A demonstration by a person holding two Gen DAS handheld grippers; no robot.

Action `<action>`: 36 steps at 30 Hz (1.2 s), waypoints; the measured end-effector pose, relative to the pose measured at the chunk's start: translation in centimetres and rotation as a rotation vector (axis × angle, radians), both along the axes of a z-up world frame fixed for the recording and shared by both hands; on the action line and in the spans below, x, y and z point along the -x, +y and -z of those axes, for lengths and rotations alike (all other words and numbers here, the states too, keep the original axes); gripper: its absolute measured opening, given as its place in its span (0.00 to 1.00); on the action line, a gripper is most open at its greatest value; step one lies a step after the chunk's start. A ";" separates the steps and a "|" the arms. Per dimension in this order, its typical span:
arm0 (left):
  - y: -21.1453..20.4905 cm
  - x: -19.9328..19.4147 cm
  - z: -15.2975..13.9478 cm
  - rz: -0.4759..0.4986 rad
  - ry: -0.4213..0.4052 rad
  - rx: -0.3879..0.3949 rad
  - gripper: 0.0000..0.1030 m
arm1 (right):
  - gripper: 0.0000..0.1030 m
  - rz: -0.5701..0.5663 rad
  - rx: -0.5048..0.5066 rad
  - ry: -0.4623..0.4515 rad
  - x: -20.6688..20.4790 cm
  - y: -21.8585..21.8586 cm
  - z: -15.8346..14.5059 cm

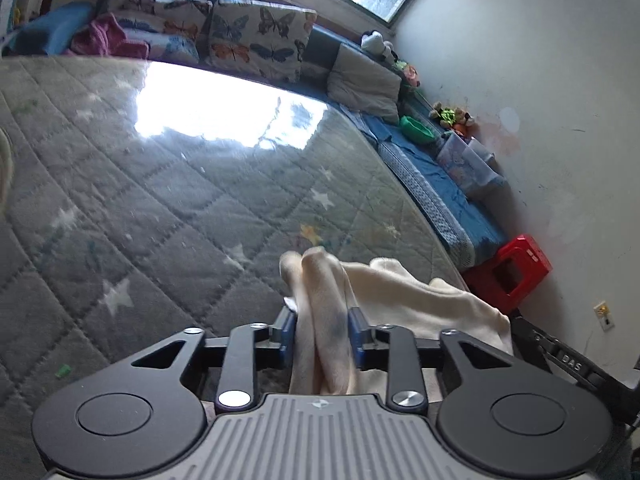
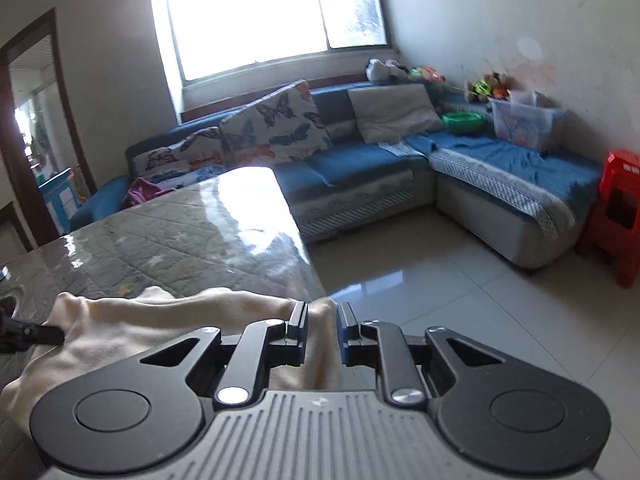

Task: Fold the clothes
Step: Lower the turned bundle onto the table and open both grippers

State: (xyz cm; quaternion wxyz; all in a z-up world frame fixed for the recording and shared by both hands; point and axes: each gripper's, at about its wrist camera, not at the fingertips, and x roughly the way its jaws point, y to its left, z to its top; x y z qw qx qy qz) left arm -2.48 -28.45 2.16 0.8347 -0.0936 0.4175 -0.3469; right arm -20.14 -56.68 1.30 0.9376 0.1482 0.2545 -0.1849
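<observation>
Cream cloth [image 1: 400,292] hangs bunched between my two tongs, above the near corner of the quilted grey table cover [image 1: 160,200] with its white stars. My left gripper [image 1: 322,334] has a thick roll of folds standing up between its blue pads; the pads [image 1: 289,334] sit against the bundle on both sides, so it is pinching the cloth, though loosely, with a fair gap between the jaws filled by fabric. The roll rises past the fingertips and leans slightly to the left of them.

From that bundle the rest of the cloth runs off to the right of the left gripper, sagging in a shallow drape toward my other tool. So its long axis lies across, from one gripper to the other, roughly along the near edge of the table.

My right gripper [image 2: 322,330] has a narrow tuck of the same cream cloth [image 2: 160,320] between its pads, the jaws drawn close together on it. The fabric spreads away to the left of this gripper, broad and wrinkled, and drops below it toward the lower left. At the far left of that view the black tip of the left gripper [image 2: 32,334] meets the cloth.

Ahead of both tongs lie a blue sofa [image 2: 360,164], butterfly cushions [image 2: 276,124] and a red stool [image 2: 616,208].
</observation>
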 end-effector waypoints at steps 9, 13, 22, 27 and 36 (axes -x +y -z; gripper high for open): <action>-1.4 0.3 -1.4 0.041 -0.085 -0.003 0.29 | 0.18 -0.046 -0.042 0.031 -2.3 0.4 1.0; -3.3 0.0 -1.5 0.094 -0.091 -0.006 0.28 | 0.20 -0.049 -0.035 0.053 -3.0 0.2 1.2; -9.2 0.6 -1.1 0.253 -0.123 -0.029 0.26 | 0.25 -0.103 -0.017 0.048 -5.3 1.4 0.3; -11.0 0.4 0.2 0.276 -0.110 -0.062 0.25 | 0.29 -0.144 0.007 0.073 -7.3 2.6 0.7; -11.5 0.4 0.8 0.268 -0.113 -0.078 0.24 | 0.33 -0.149 0.048 0.110 -8.2 3.6 1.1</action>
